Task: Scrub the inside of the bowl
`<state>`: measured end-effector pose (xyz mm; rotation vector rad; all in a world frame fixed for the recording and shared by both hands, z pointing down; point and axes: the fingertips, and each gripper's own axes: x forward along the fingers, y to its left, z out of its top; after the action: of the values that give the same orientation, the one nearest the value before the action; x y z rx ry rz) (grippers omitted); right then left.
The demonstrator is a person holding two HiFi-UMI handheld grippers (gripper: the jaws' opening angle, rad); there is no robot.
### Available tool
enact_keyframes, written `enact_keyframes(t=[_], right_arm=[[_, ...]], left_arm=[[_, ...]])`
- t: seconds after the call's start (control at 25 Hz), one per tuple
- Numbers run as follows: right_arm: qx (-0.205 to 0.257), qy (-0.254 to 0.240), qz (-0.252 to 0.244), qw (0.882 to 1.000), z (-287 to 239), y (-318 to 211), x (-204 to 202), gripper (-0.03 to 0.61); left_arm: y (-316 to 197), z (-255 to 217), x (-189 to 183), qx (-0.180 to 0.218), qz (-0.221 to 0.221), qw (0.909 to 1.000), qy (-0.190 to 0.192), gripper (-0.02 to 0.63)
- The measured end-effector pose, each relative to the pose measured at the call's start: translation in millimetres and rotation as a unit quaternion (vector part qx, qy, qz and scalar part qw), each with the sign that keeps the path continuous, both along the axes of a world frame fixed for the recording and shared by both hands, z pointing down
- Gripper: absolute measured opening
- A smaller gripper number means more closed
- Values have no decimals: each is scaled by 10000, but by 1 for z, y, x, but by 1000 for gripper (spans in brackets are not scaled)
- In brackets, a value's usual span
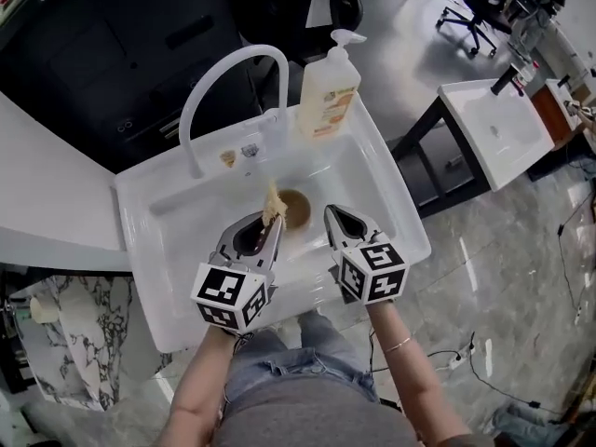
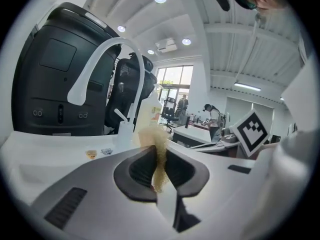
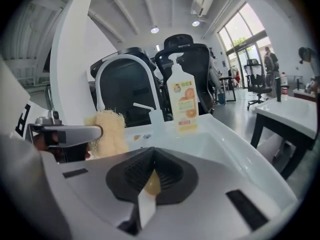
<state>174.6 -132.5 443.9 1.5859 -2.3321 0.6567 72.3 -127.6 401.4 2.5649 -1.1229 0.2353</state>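
A small brown bowl (image 1: 298,210) sits over the middle of the white sink (image 1: 177,226). My left gripper (image 1: 273,223) is shut on a pale yellow fibrous sponge (image 1: 272,201), which sticks out past the jaws at the bowl's left edge. In the left gripper view the sponge (image 2: 156,143) fills the gap between the jaws. My right gripper (image 1: 332,215) is at the bowl's right side, with a tan sliver of the bowl (image 3: 152,184) pinched between its shut jaws. The right gripper view shows the sponge (image 3: 107,133) to its left.
A curved white faucet (image 1: 228,71) rises at the sink's back rim. An orange-labelled soap pump bottle (image 1: 328,91) stands at the back right corner. A second white basin table (image 1: 494,128) stands to the right, and office chairs (image 1: 475,7) behind it.
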Motion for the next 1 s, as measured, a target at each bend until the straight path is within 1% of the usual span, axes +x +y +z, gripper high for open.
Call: enact_keyframes(t=[0.16, 0.4, 0.56, 0.8, 1.0], right_arm=[[-190, 123, -517, 9984, 16, -23, -2, 11], [-419, 205, -1014, 9938, 37, -48, -9, 11], [-697, 318, -1221, 9896, 60, -63, -13, 11], [-1078, 629, -1468, 9813, 97, -77, -13, 11], [-1408, 658, -1625, 9744, 123, -84, -17, 12]], left_arm=[[-11, 7, 1, -79, -353, 9993, -10, 46], [-24, 19, 7, -173, -597, 9980, -124, 46], [-32, 31, 7, -323, -751, 9966, -139, 46], [-45, 50, 2, -521, -933, 9942, -144, 46], [-53, 67, -1, -689, -963, 9928, -162, 46]])
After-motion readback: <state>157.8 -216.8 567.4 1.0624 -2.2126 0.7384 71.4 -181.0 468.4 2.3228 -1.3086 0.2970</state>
